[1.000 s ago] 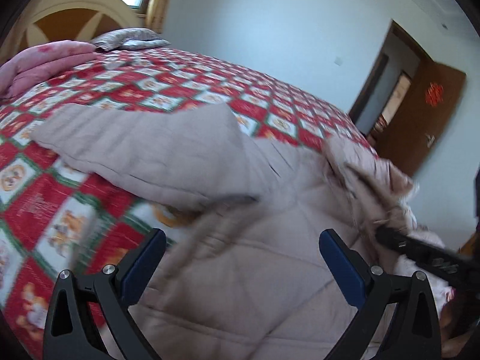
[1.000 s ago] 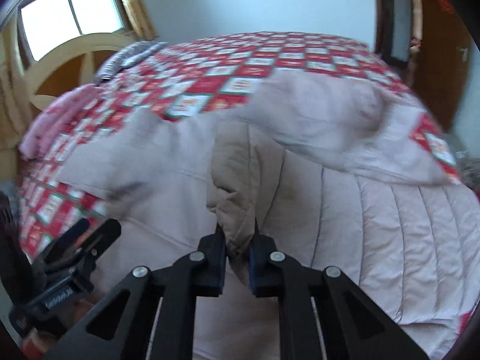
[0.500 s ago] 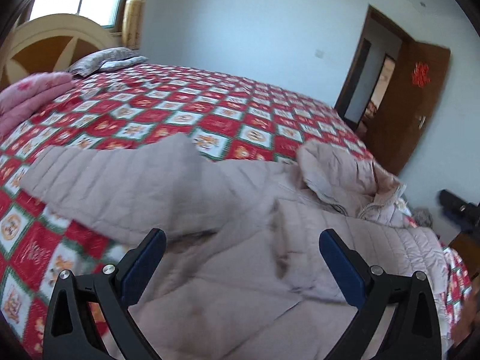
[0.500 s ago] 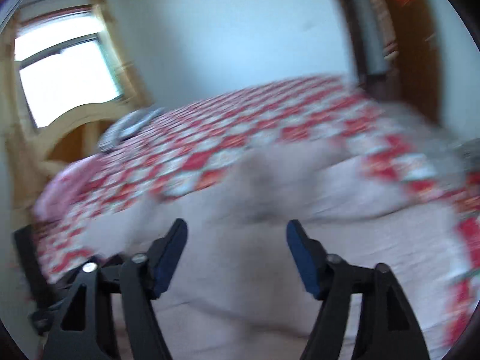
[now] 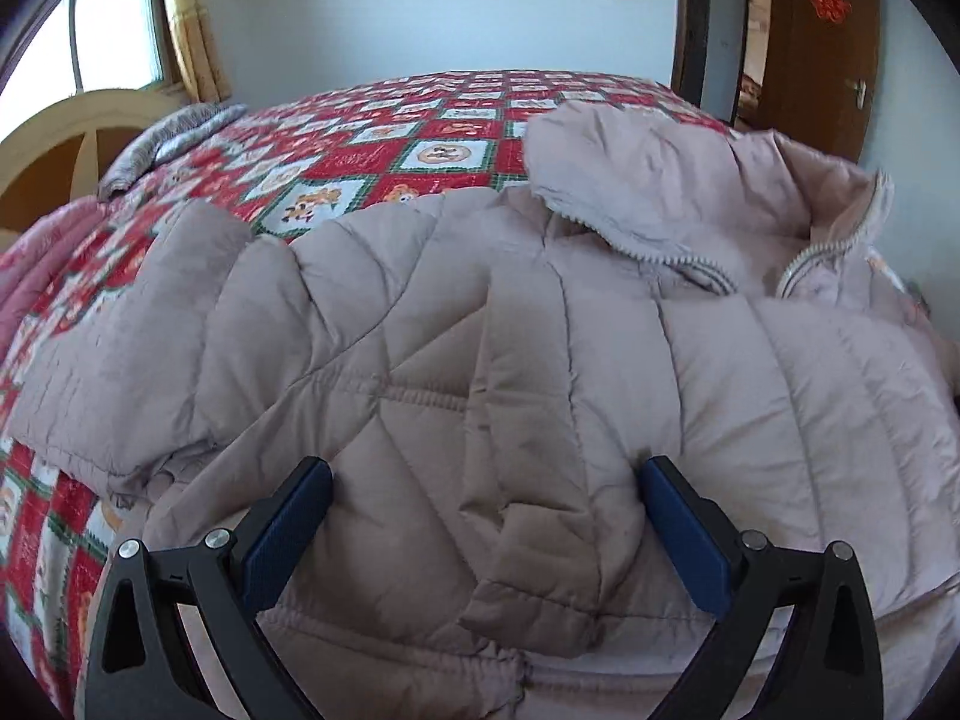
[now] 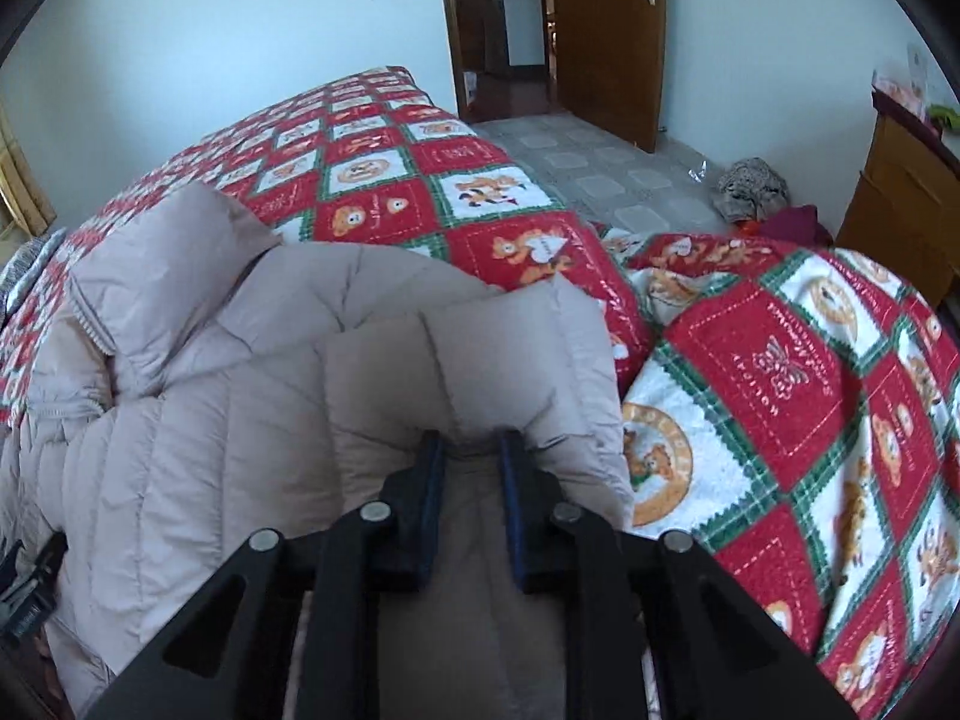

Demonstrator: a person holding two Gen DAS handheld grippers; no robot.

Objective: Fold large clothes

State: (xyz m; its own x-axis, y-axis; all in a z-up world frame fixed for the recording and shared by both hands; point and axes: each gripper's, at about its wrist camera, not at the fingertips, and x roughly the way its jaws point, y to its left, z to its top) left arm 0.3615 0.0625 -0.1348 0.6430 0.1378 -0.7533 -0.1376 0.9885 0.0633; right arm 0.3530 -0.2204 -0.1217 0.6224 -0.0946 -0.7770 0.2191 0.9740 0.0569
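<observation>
Bed with red patchwork quilt; pale quilted coat lies spread across it. Left gripper spread wide above coat, grasping nothing. Right gripper clamped on coat's sleeve.

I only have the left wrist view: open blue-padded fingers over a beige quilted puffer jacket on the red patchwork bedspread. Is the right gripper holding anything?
Observer: Yes. The right gripper is shut on the beige quilted puffer jacket, pinching a puffy sleeve end.
Operator: Where is that sleeve relative to the bed edge?
Observer: It lies near the corner of the red patchwork bedspread; tiled floor shows beyond.
Operator: Anything on that floor?
Observer: A crumpled grey cloth beside a wooden cabinet.
</observation>
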